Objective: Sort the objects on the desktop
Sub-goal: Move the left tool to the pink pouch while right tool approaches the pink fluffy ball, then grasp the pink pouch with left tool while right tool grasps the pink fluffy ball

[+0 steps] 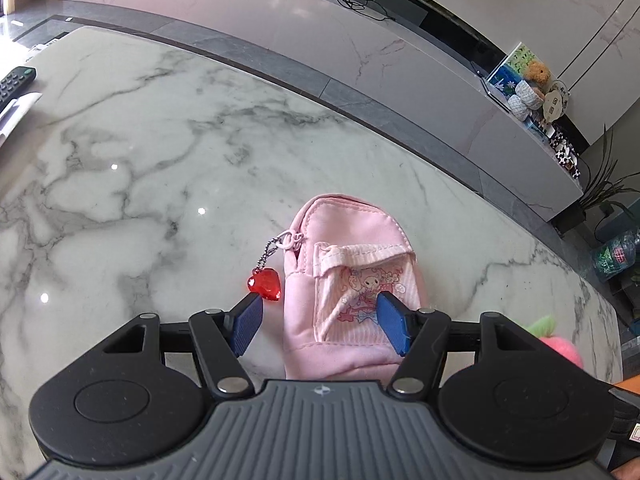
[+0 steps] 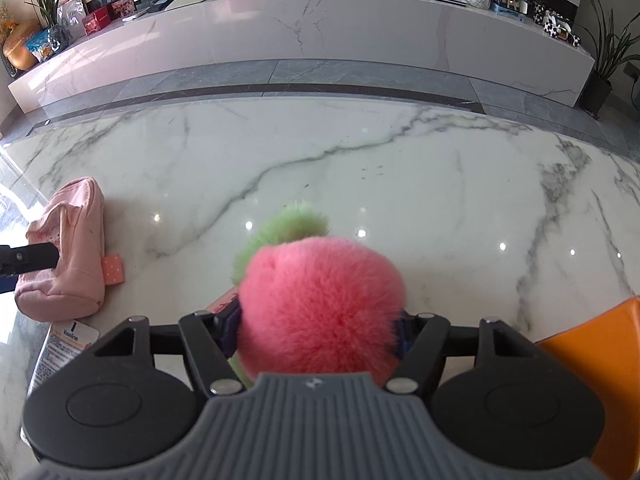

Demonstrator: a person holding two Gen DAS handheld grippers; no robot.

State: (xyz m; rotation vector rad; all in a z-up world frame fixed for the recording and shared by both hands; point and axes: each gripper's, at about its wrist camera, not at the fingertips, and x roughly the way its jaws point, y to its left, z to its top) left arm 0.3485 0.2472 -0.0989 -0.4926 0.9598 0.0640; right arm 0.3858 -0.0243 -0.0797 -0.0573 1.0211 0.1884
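Observation:
A pink mini-backpack pouch with a red heart charm lies flat on the white marble table. My left gripper stands open over its near end; the right pad hovers above the pouch front and the left pad is beside it, just under the charm. My right gripper is shut on a fluffy pink plush toy with green leaves, whose fur covers both pads. In the right wrist view the pouch lies at the left, with a left gripper finger on it.
A Vaseline tube lies near the pouch by the table's near edge. An orange object stands at the right. A remote control lies far left. Beyond the table's far edge runs a long low marble cabinet.

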